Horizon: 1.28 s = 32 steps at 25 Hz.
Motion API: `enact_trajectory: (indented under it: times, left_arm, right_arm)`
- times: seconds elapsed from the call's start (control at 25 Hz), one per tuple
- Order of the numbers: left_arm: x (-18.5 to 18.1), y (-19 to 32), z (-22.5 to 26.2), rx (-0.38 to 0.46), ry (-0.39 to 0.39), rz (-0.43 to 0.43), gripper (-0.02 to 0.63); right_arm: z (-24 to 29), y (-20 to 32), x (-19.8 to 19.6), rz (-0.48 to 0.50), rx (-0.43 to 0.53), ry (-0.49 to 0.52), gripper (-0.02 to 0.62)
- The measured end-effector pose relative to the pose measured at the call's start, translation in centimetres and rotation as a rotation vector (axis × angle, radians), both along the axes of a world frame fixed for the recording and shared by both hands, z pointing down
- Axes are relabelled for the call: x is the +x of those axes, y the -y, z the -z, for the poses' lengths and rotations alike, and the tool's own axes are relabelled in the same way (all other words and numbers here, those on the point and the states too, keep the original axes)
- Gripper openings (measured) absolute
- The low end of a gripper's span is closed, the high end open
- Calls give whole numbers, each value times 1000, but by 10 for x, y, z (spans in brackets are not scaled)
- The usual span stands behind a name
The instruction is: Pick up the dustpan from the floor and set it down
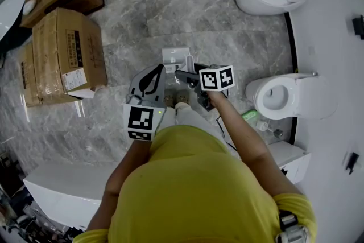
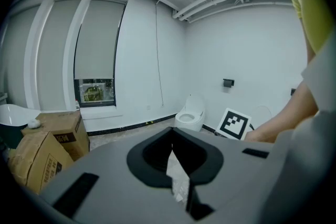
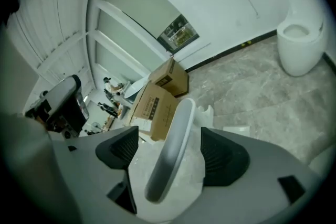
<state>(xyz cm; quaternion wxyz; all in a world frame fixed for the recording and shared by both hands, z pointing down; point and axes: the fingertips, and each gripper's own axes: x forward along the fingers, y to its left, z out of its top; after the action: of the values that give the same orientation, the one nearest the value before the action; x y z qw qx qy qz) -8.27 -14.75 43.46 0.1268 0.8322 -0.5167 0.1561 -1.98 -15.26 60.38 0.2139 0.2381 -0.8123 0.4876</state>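
As a person in a yellow shirt (image 1: 199, 190) stood on the grey marble floor (image 1: 170, 3) of a washroom, we found the right gripper (image 1: 186, 70) clamped on the white dustpan (image 1: 175, 58). The pan sat at the tips of its jaws, just ahead of the person's shoes (image 1: 182, 98).

From the right gripper view, the pale handle (image 3: 169, 149) ran up the middle of the gap, clear of both jaws. The pan's frosted white body filled the space around it and met the black pads (image 3: 118, 147) on either side. Seen from the head view, we could not tell whether the pan's far edge was off the floor.

Just to the left, the left gripper (image 1: 159, 72) was held level with its partner, near it but not touching. Its jaws were drawn together to a narrow slit. A pale mottled sliver showed in that slit in the left gripper view, and we could not tell what it was.

Each gripper carried a marker cube (image 1: 217, 78) close to the person's body. Stacked cardboard boxes (image 1: 68, 51) stood well to the left. Two white toilets (image 1: 281, 97) lined the curved wall on the right.
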Motion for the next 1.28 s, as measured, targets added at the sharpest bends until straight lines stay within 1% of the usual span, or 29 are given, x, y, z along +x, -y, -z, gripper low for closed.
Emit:
enact_trajectory:
  times: [0.12, 0.2, 0.32, 0.44, 0.6, 0.64, 0.76, 0.84, 0.96, 1.04, 1.28]
  left_arm:
    - [1, 1, 1, 5, -1, -3, 0]
    - [3, 2, 2, 10, -2, -8, 0]
    - [8, 4, 7, 26, 0, -17, 0]
    - [12, 9, 17, 56, 1, -24, 0]
    - [16, 21, 52, 136, -6, -19, 0]
    - [16, 25, 64, 164, -6, -13, 0]
    - [13, 36, 104, 251, 9, 10, 0]
    - [9, 40, 129, 305, 30, 30, 0]
    - [6, 42, 157, 366, 45, 51, 0]
    - [7, 43, 167, 384, 50, 52, 0]
    - [4, 43, 174, 378, 37, 74, 0]
  right_arm:
    - [14, 2, 20, -85, 102, -105, 379]
    - [28, 3, 33, -137, 180, -149, 353]
    - [63, 9, 44, -191, 335, -195, 264]
    - [112, 22, 52, -248, 525, -221, 157]
    - [192, 43, 70, -355, 791, -254, 20]
    - [212, 47, 74, -379, 851, -257, 11]
    - [274, 54, 81, -449, 1016, -236, 11]
    - [309, 55, 82, -477, 1101, -217, 11]
    - [340, 54, 80, -485, 1164, -180, 11]
    - [349, 53, 80, -483, 1185, -172, 11]
    - [354, 49, 78, -474, 1203, -185, 11]
